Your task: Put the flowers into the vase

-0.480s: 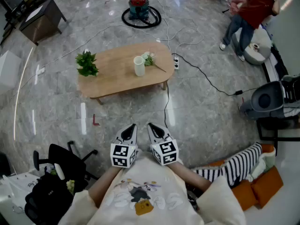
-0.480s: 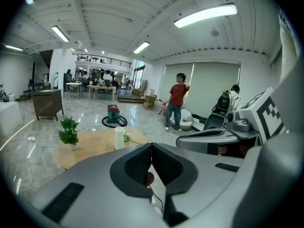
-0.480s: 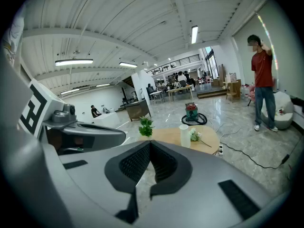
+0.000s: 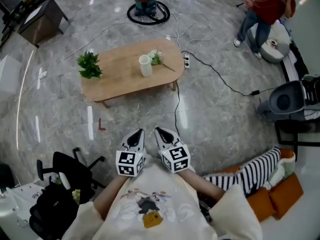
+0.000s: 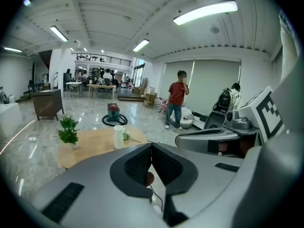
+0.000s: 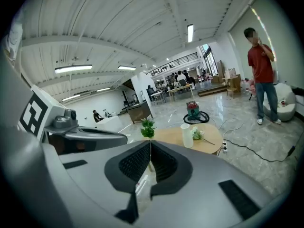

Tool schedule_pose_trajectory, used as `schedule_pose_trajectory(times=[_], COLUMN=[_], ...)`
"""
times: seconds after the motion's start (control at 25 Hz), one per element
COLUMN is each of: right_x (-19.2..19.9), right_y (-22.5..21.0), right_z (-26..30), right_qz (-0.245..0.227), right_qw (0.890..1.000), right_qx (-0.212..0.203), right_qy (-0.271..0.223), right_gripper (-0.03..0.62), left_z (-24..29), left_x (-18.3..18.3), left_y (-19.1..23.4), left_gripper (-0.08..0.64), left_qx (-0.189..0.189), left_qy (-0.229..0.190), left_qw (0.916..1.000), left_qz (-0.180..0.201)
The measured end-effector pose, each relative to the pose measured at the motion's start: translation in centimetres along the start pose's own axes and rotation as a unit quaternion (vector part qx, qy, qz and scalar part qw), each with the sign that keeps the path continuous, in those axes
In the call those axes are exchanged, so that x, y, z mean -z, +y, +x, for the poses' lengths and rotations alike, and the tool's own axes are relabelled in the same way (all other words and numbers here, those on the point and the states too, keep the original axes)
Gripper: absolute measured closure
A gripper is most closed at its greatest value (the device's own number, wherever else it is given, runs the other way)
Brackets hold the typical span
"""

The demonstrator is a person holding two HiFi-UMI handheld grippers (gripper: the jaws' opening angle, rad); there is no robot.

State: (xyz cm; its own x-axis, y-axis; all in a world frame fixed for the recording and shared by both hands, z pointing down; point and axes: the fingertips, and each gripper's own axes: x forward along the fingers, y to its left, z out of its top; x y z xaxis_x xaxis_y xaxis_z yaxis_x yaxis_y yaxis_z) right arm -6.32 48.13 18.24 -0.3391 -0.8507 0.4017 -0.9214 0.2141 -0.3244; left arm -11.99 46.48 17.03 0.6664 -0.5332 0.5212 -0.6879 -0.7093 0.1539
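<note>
**Grippers.** The left gripper (image 4: 138, 133) and the right gripper (image 4: 161, 132) are held side by side close to the person's body, well short of the table (image 4: 117, 81). In each gripper view the 2 jaws are pressed together with nothing between the pads. Neither has hold of anything.

**Task items.** The white vase (image 4: 145, 66) stands upright near the table's far edge, right of centre. The flowers (image 4: 157, 58) lie flat just beside it, on the side toward the right end. Their stem runs toward the right edge. None are in the vase, so the task is judged not yet started. A potted plant (image 4: 89, 65) sits at the left end, well apart.

**Risks noted.**
1. The vase looks tall, narrow and light. With the blooms lying just beside it, a jaw reaching for them could tip it.
2. The stem looks thin, so a hard pinch may crush it and a loose one may drop it.
3. A nudge could slide the stem off the right edge.
4. A power strip (image 4: 186, 61) and a black cable (image 4: 226, 85) lie on the floor by the right end, a trip hazard on approach.
</note>
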Motion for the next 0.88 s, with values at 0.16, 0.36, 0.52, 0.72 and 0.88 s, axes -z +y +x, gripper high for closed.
schedule_pose_trajectory(times=[0.16, 0.36, 0.52, 0.72, 0.88], right_x=[0.3, 0.8, 1.6, 2.5, 2.8], right_y=[-0.9, -5.1, -8.2, -11.6, -13.9], right_z=[-0.4, -2.2, -3.1, -4.0, -4.5], right_qz=[0.011, 0.057, 0.074, 0.102, 0.127], right_qw=[1.000, 0.998, 0.997, 0.995, 0.991], right_qx=[-0.006, 0.011, 0.004, 0.014, 0.032], right_qy=[0.001, 0.000, 0.004, 0.013, 0.014], right_gripper=[0.586, 0.586, 0.586, 0.586, 0.586], left_z=[0.9, 2.4, 3.6, 4.9, 6.7], left_x=[0.1, -0.2, -0.4, -1.1, -1.6], left_y=[-0.8, -4.0, -6.1, -5.4, -7.3], left_gripper=[0.551, 0.551, 0.551, 0.551, 0.551], left_qx=[-0.001, 0.002, -0.015, -0.044, -0.023], left_qy=[0.010, 0.022, 0.025, 0.029, 0.035], left_qw=[0.9999, 0.9995, 0.9992, 0.9986, 0.9991], left_qz=[0.002, 0.022, 0.027, -0.011, 0.010])
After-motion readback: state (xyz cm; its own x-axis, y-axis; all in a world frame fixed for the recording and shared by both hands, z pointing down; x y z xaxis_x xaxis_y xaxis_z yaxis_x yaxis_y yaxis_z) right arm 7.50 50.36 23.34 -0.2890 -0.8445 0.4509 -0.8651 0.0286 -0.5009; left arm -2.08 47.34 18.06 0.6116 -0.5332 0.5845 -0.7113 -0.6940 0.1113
